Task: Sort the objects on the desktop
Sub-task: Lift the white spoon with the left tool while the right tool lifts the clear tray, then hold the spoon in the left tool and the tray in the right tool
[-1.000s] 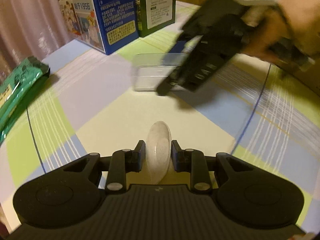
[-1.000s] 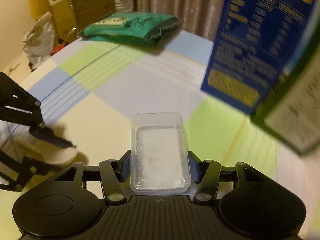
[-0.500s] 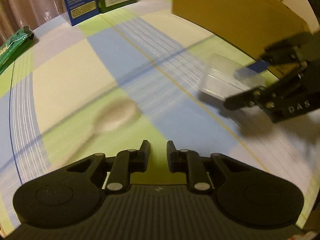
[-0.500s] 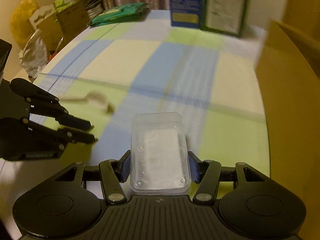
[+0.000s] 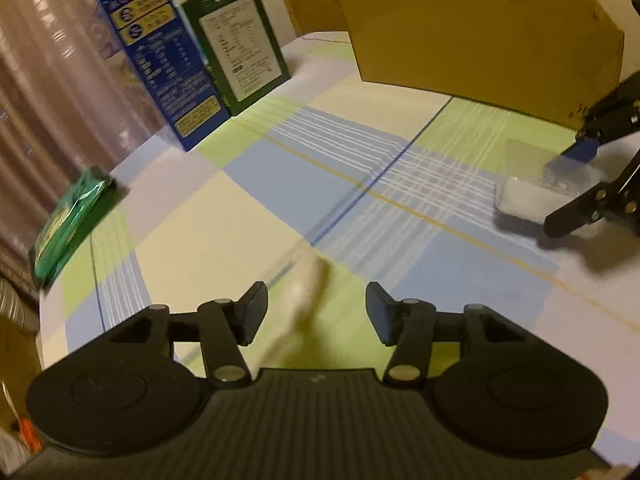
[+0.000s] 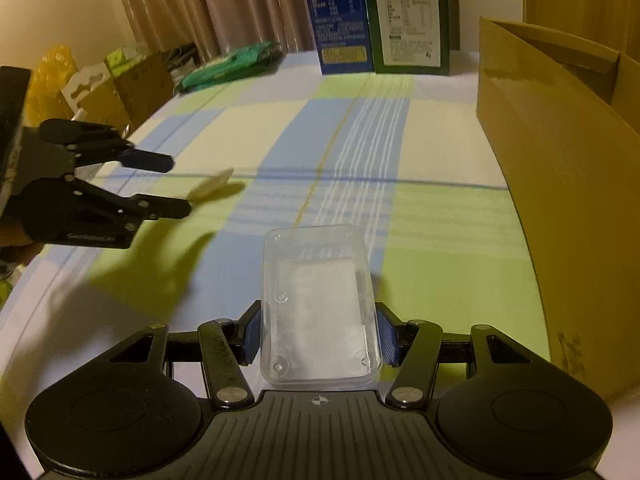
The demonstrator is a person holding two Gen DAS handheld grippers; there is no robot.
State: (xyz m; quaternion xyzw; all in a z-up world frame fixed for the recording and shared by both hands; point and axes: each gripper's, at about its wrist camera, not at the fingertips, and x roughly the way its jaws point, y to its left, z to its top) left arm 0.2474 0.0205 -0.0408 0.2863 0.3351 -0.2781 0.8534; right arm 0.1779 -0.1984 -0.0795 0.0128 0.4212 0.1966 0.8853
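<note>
The left hand-held gripper is opening, its black fingers standing apart with nothing pressed between the pads. A small pale cream spoon, blurred, lies in the gap ahead of the fingers; in the right wrist view the same spoon shows just past the fingertips of the left hand-held gripper, and whether it rests on the cloth or is in the air cannot be told.

The right hand-held gripper is clenched on a clear rectangular plastic box, its blue-padded fingers pressing the two long sides. The box holds something white and reaches forward from the fingers over the bench. From the left wrist view the box and the right hand-held gripper show far to the right, low over the cloth.

The bench is covered with a checked cloth of blue, green and cream squares. Close to the right of the right hand-held gripper stands a brown cardboard box, open at the top. Far ahead of it stand a tall blue printed carton and a tall green printed carton, side by side and touching. To the left of these, well apart, lies a flat green foil packet at the bench edge.
</note>
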